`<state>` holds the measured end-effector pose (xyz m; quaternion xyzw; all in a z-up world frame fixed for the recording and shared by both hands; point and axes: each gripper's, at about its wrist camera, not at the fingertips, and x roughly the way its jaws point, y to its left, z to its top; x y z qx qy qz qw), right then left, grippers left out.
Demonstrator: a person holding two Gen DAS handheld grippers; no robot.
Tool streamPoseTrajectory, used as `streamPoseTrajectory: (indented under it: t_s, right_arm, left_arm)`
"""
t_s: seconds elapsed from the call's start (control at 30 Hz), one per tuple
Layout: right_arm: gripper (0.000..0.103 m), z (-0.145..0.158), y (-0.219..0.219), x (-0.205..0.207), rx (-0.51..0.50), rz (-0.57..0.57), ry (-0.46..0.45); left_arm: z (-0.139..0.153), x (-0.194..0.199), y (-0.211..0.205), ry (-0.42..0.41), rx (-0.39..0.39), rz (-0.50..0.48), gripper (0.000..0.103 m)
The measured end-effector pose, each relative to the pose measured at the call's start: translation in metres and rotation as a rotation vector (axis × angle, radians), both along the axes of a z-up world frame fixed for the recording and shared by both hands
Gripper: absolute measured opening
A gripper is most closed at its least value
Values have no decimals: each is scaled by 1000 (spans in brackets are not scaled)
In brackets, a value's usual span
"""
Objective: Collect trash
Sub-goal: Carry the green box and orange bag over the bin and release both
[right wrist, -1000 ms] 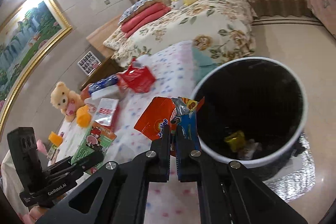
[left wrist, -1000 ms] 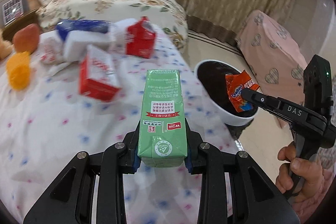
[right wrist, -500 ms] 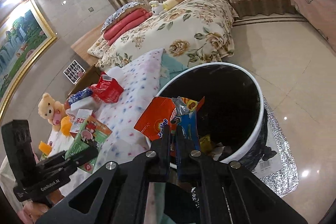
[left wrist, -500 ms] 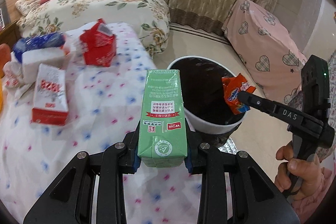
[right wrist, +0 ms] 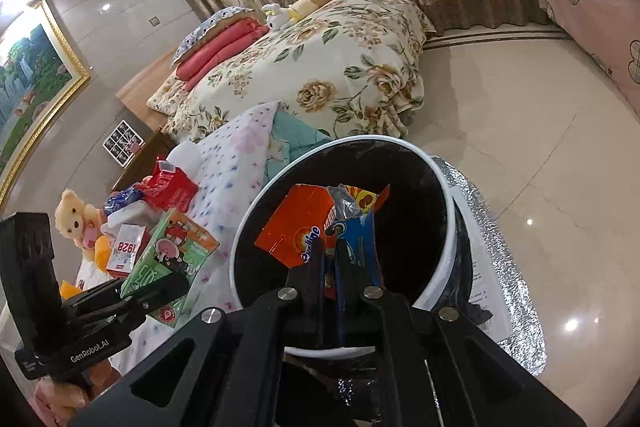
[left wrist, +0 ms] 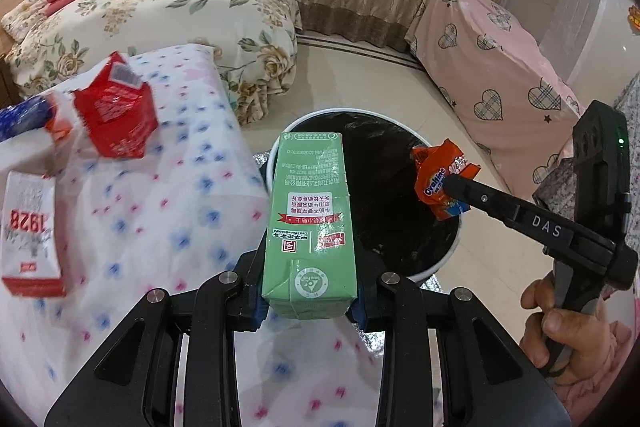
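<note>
**Both hands full at the trash bin**

Your left hand-held gripper [left wrist: 308,301] is squeezed onto a green drink carton [left wrist: 310,223]. The jaws press on both sides of the carton near its bottom end, and its far end pokes out over the near rim of the trash bin [left wrist: 436,267].

Your right hand-held gripper [right wrist: 330,267] is shut tight on an orange snack wrapper [right wrist: 296,225] and a blue wrapper [right wrist: 362,239] beside it. Both wrappers hang over the open mouth of the bin, which has a white rim and a black bag inside.

The bin stands on the floor, right against the corner of the bed with the dotted sheet [left wrist: 160,187].

More trash lies on the sheet. A red carton [left wrist: 114,123] sits near the far edge. A red and white box [left wrist: 30,235] marked 1928 lies toward the left edge. A blue packet [left wrist: 22,117] is at the left edge, just beside the red carton.
</note>
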<state>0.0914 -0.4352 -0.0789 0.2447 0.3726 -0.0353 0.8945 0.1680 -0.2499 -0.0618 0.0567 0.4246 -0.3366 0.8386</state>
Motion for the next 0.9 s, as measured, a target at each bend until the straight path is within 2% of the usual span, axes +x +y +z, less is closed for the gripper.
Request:
streamPoseTrajectory:
  t_s: [0.3,0.6,0.83,0.87,0.9]
  right_arm:
    - [4,-3,-8,9,-12,-7,22]
    - [4,-4,-17,16,-10,-24,44]
    - [10,-6,-16,23,7,4,61]
    - [13,-6,-16,23,2,-4,65]
    - [15,-6,-17,22,3,-9,67]
  left_arm:
    - [-3,10,-27,4,24,-39,29]
    - [-10,15,-33,39,32,-48,29]
    - [-12,16,-36,59,29,-52,30]
    - [-12,17,-36,64,24,-48,32]
    - [-12,18,-33,71,19,-39,44]
